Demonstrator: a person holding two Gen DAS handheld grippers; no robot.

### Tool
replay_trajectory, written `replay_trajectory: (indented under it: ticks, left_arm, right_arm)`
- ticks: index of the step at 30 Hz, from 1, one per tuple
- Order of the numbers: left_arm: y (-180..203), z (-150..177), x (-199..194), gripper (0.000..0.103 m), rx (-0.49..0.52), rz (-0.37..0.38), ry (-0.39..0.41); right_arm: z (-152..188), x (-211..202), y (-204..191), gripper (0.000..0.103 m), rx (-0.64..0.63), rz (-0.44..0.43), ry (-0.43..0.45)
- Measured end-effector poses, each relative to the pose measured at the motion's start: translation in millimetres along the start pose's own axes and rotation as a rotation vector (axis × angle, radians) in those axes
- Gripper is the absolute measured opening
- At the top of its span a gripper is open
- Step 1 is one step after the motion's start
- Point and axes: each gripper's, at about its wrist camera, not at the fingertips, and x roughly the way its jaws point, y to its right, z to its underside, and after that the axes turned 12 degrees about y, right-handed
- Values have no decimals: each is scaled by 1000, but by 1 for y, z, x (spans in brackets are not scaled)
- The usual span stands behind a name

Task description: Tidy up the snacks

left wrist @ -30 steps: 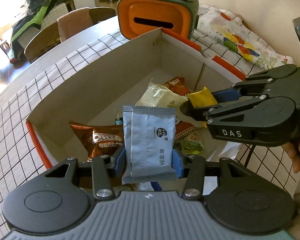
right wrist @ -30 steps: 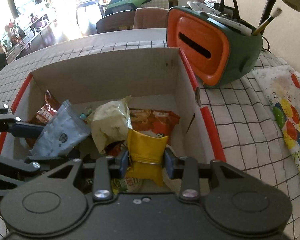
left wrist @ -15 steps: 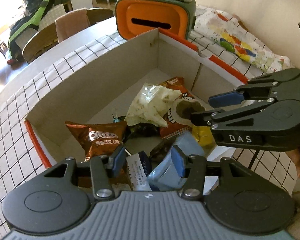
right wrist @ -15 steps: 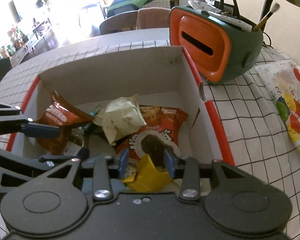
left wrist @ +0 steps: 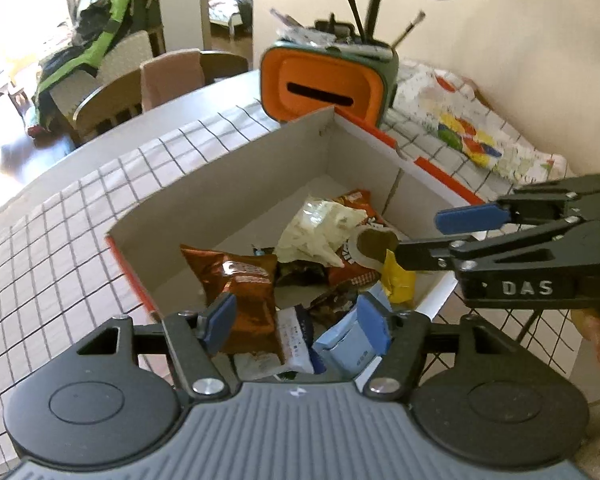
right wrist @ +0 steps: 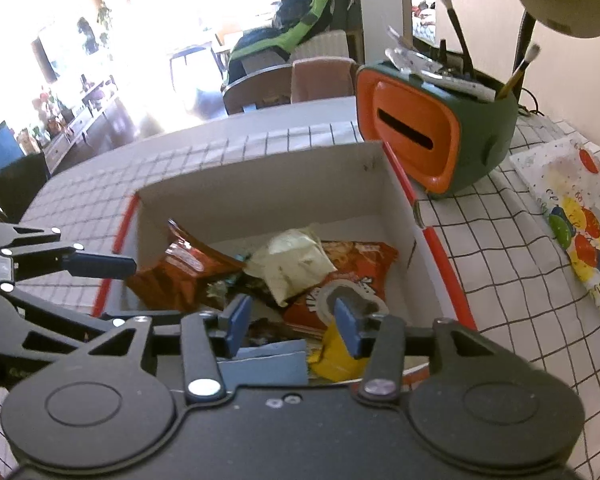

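Left gripper (left wrist: 296, 322) and right gripper (right wrist: 292, 326) above cardboard box (left wrist: 240, 184), jaws opening and empty, light-blue packet (left wrist: 350, 342) and yellow packet (right wrist: 334, 354) lying inside among the gathered snacks.

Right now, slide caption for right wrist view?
Right gripper opening over cardboard box of snack packets, yellow packet dropped.
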Motion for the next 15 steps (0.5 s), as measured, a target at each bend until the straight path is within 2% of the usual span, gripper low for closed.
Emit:
replay_trajectory:
  ticks: [3, 15]
  left_arm:
    - [-7, 2, -15, 71, -22, -5, 28]
    - [-34, 14, -76, 80, -53, -39, 145]
  right_arm:
    - [1, -14, -8, 69, 13, 3, 40]
    - [7, -58, -46, 94, 18, 11, 143]
